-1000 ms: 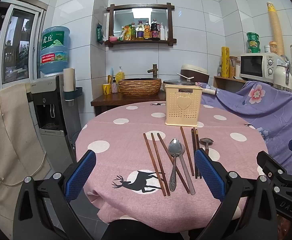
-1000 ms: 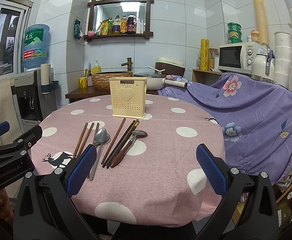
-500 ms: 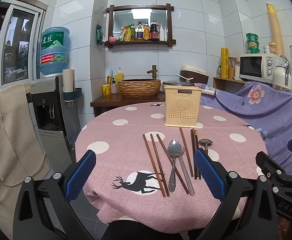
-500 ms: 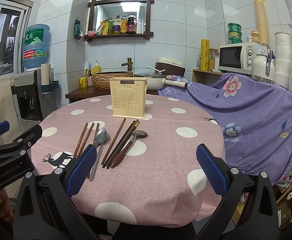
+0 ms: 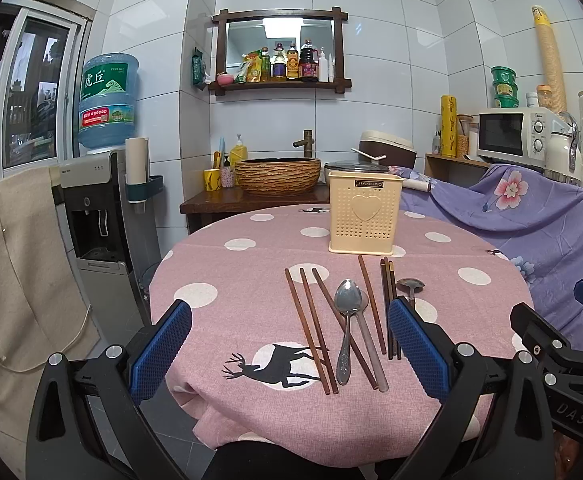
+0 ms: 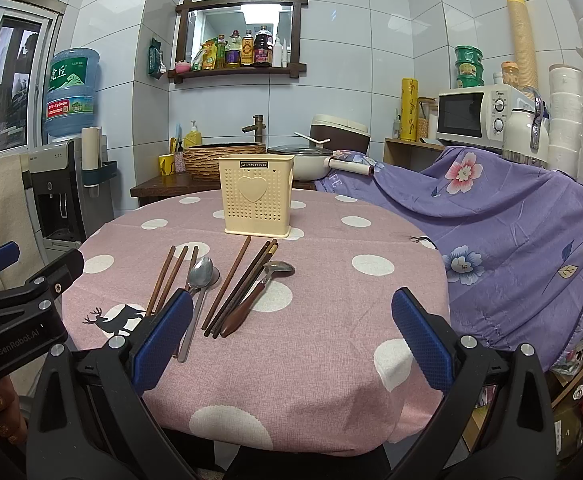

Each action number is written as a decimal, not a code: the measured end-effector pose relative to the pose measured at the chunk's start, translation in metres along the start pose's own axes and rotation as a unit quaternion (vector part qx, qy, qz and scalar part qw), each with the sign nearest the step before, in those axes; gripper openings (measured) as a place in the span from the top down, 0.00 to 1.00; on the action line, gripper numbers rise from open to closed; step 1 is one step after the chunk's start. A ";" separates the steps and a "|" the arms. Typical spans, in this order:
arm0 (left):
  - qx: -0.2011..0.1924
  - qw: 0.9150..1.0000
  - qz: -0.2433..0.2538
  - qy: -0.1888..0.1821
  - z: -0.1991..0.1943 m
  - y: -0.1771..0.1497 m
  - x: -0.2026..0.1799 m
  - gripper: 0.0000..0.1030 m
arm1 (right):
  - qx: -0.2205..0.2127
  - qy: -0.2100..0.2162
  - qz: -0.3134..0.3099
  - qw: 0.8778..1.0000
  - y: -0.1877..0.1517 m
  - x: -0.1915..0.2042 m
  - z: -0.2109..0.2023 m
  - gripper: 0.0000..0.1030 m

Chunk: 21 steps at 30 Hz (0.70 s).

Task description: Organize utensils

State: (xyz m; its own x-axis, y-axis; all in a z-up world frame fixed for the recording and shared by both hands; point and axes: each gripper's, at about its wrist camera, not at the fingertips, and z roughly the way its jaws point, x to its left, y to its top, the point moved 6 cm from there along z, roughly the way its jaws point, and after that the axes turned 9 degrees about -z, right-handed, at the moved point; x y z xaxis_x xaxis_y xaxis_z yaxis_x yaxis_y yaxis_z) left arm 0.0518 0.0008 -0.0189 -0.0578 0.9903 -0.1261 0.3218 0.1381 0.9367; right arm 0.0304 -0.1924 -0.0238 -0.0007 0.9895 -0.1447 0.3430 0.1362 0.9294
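Note:
A cream perforated utensil holder (image 5: 365, 217) (image 6: 256, 201) stands upright on the round pink polka-dot table (image 5: 227, 280) (image 6: 331, 320). In front of it lie several brown chopsticks (image 5: 309, 324) (image 6: 227, 282), a metal spoon (image 5: 347, 320) (image 6: 197, 292) and a wooden-handled spoon (image 6: 251, 300) (image 5: 410, 286). My left gripper (image 5: 289, 350) is open and empty, held at the table's near edge before the utensils. My right gripper (image 6: 291, 338) is open and empty, to the right of the utensils.
A purple floral cloth (image 6: 511, 216) covers furniture to the right. A water dispenser (image 5: 103, 216) stands left of the table. Behind it are a wooden counter with a woven basin (image 5: 277, 175), a rice cooker (image 6: 339, 134) and a microwave (image 6: 475, 114).
Both views have shifted only slightly; the utensils and holder lie as before. Both grippers stay open.

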 end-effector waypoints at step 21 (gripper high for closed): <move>0.077 0.997 -0.015 -0.004 0.034 -0.007 0.008 0.06 | 0.062 0.011 -0.002 0.998 -0.008 0.004 0.029 0.05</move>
State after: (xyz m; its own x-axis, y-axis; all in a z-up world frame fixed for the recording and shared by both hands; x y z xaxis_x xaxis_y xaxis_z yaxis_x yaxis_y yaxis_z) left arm 0.0811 0.0086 -0.0376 -0.0628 0.9858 -0.1556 0.4612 0.1669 0.8714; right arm 0.0554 -0.1908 -0.0415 -0.0221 0.9899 -0.1399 0.4571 0.1345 0.8792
